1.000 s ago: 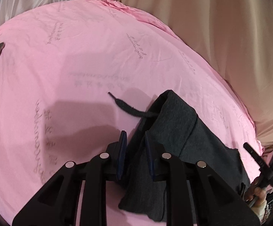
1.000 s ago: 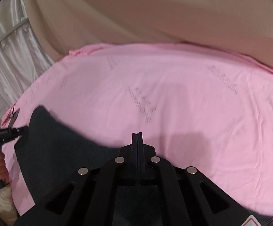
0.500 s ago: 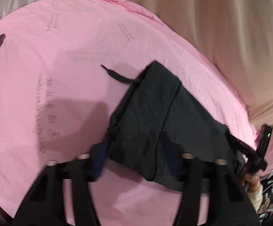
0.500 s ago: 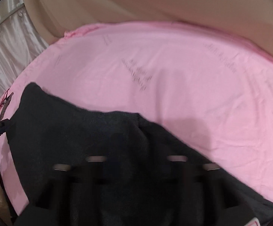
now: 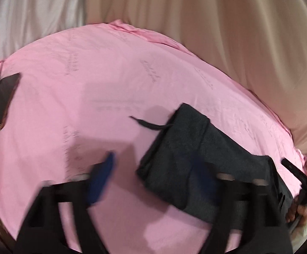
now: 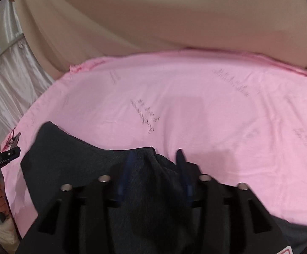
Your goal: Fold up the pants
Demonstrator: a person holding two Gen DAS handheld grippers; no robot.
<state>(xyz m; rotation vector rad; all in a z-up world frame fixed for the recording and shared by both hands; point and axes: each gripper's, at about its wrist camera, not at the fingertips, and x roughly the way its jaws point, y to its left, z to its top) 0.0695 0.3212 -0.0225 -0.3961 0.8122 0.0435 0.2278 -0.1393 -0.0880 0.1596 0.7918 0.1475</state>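
Jaws on my left gripper (image 5: 153, 175) had just been opening and stood wide, blurred, with the near corner of the pants (image 5: 197, 154) between the blue pads (image 5: 102, 175) but not pinched. In that view the dark pants lay folded on the pink sheet (image 5: 89, 84), a drawstring (image 5: 147, 124) trailing from the waistband. A phone (image 5: 0, 101) lay well apart at the sheet's edge, curtains (image 5: 217, 31) behind. Faint script on the sheet was unreadable. From the right wrist, my right gripper (image 6: 155, 169) had also just been opening, its jaws partway apart over a hump of pants (image 6: 94, 165), pads clear of it. Grey script (image 6: 147, 116) on the sheet stayed illegible; beige curtain (image 6: 174, 17) hung beyond.
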